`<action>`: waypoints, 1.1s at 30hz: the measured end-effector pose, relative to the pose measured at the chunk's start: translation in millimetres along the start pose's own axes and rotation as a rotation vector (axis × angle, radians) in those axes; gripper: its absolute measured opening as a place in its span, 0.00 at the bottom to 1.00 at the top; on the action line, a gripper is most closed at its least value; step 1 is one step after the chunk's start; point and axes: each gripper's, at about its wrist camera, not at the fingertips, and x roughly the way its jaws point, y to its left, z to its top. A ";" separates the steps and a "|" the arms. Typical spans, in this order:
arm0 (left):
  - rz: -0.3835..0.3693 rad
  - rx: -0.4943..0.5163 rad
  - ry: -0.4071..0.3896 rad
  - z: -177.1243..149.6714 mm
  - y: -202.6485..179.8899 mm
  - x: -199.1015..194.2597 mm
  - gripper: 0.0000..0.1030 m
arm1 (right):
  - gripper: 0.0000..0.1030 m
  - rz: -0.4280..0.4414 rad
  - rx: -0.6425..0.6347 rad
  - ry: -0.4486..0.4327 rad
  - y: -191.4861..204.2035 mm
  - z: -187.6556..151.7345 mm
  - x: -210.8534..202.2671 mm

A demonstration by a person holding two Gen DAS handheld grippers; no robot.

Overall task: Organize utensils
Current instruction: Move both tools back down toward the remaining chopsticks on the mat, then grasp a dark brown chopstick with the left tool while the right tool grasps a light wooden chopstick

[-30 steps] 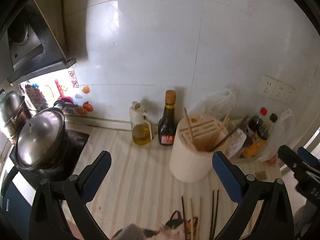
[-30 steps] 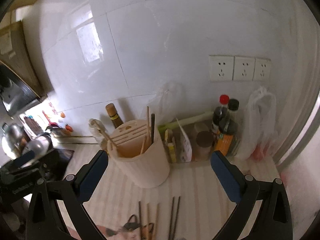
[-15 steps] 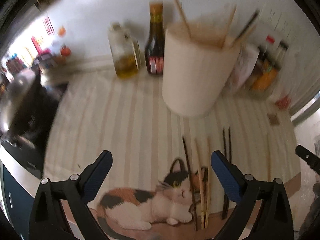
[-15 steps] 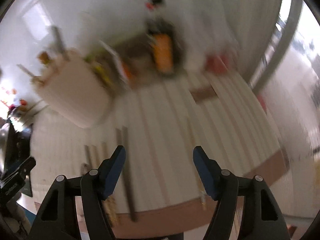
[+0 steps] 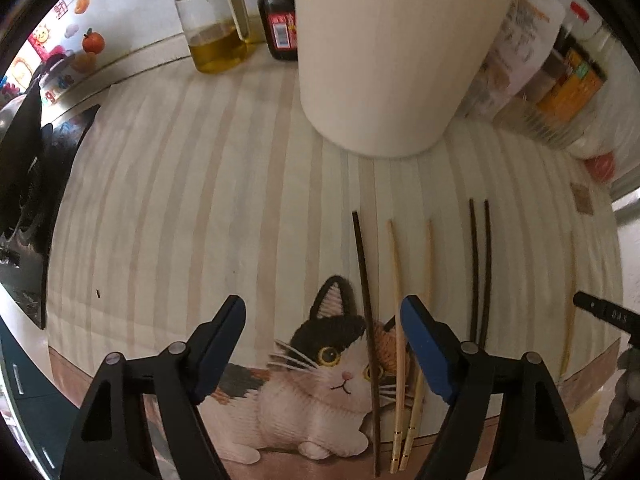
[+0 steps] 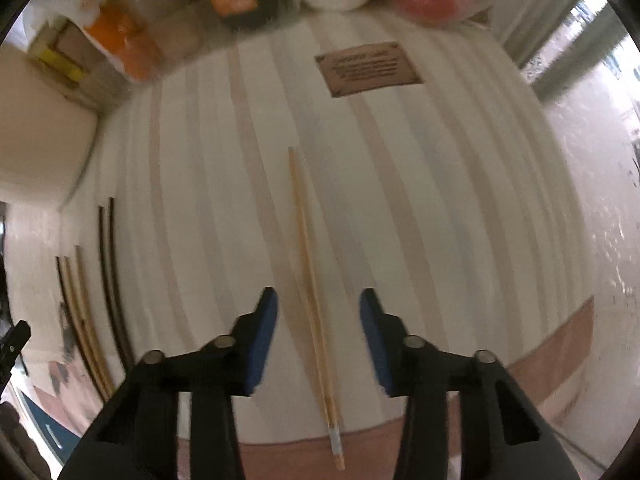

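Striped cat-print mat (image 5: pixel 180 184) under loose chopsticks (image 5: pixel 364 280), pale utensil holder (image 5: pixel 392 52), bottles (image 5: pixel 280 8).

We're looking at a home kitchen, and the evidence is everywhere. Along the bench's far edge stands an oil dispenser (image 5: pixel 212 28) with golden oil in it, and just beside it a dark sauce bottle (image 5: pixel 280 20) with a red label. A tall cream utensil holder (image 5: pixel 392 52) rises at the back, and loose chopsticks (image 5: pixel 400 320) lie on a striped mat (image 5: pixel 180 200) printed with a calico cat (image 5: pixel 320 376). Off the bench's left edge we catch a black stovetop (image 5: pixel 24 184), with bright fruit stickers (image 5: pixel 90 42) on the white tiled wall behind it. At the far right corner, packets and bottles of condiments (image 5: pixel 560 80) crowd together, blurred in the right wrist view.
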 end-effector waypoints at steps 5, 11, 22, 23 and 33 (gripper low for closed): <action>0.017 0.006 0.041 -3.2 -7.8 14.2 0.76 | 0.07 0.013 -0.077 0.020 23.9 -2.9 11.4; 0.027 0.027 0.076 1.7 -18.5 32.3 0.75 | 0.07 0.067 -0.161 0.056 62.5 -16.3 16.7; 0.027 -0.021 0.140 8.6 1.5 61.8 0.34 | 0.07 0.074 -0.203 0.058 89.3 3.4 18.4; 0.012 -0.025 0.144 10.2 0.2 63.9 0.34 | 0.07 0.076 -0.202 0.061 90.1 5.2 20.0; -0.008 0.068 0.136 20.6 -18.2 66.7 0.01 | 0.07 0.048 -0.244 0.080 122.8 19.7 33.4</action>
